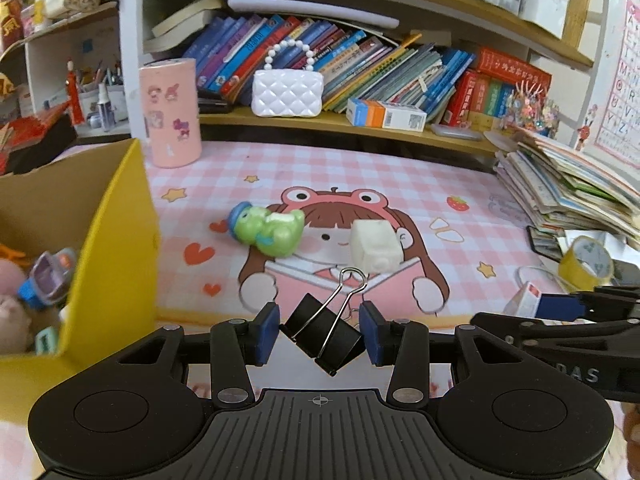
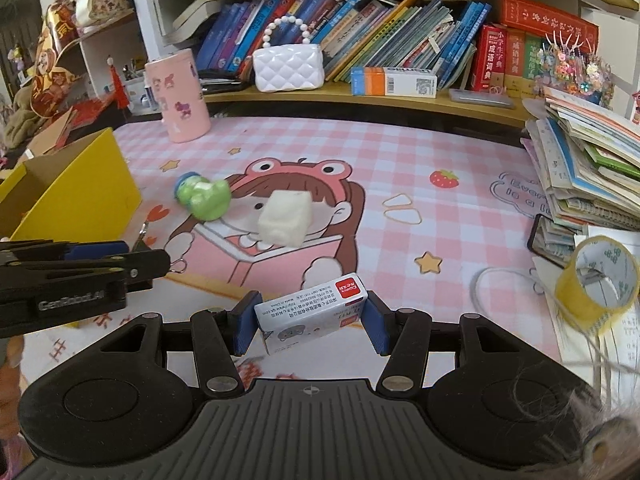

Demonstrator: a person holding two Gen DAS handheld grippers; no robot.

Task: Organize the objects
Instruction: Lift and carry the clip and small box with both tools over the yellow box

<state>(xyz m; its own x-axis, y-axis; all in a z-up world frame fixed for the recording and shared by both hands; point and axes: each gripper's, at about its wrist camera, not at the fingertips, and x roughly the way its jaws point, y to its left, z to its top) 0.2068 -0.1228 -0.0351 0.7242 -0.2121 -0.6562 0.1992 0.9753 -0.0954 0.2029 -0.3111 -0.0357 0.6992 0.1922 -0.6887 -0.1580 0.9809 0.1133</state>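
Observation:
My left gripper is shut on a black binder clip with silver wire handles, held above the pink mat. My right gripper is shut on a small white box with a red label. A green frog toy and a white block toy lie on the mat ahead; they also show in the right wrist view as the frog and the block. A yellow cardboard box with several toys inside stands at the left.
A pink cylinder tin stands at the back left. A white quilted purse and a boxed item sit on the low shelf. A stack of books and a yellow tape roll are at the right.

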